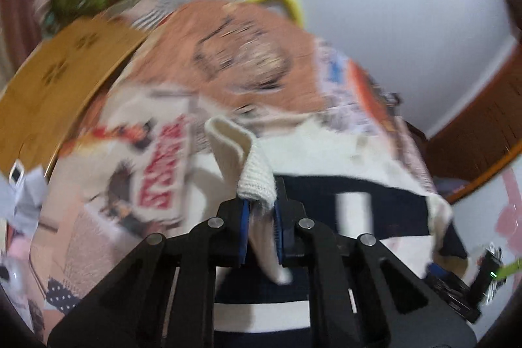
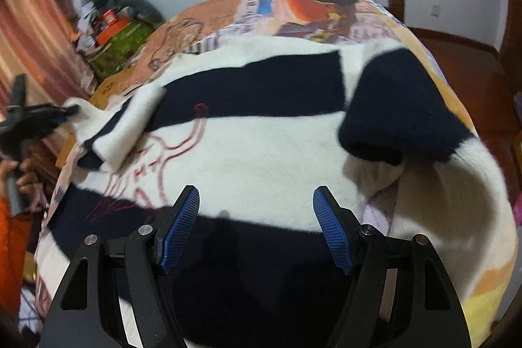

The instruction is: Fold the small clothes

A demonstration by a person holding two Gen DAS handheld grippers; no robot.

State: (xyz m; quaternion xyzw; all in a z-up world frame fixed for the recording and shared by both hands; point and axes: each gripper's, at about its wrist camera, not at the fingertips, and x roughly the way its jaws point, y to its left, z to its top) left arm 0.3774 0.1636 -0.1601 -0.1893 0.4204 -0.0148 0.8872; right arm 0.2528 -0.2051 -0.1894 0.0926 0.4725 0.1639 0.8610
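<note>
While the left gripper (image 1: pixel 262 211) is clamped on a cuff, the soft, light sweater (image 2: pixel 261 152) lies across the bed (image 2: pixel 326 8); the right gripper (image 2: pixel 256 227) hovers with jaws apart; grasp edges.

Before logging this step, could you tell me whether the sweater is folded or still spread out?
Mostly spread: the sweater lies flat across the bed, only its sleeve turned inward.
</note>
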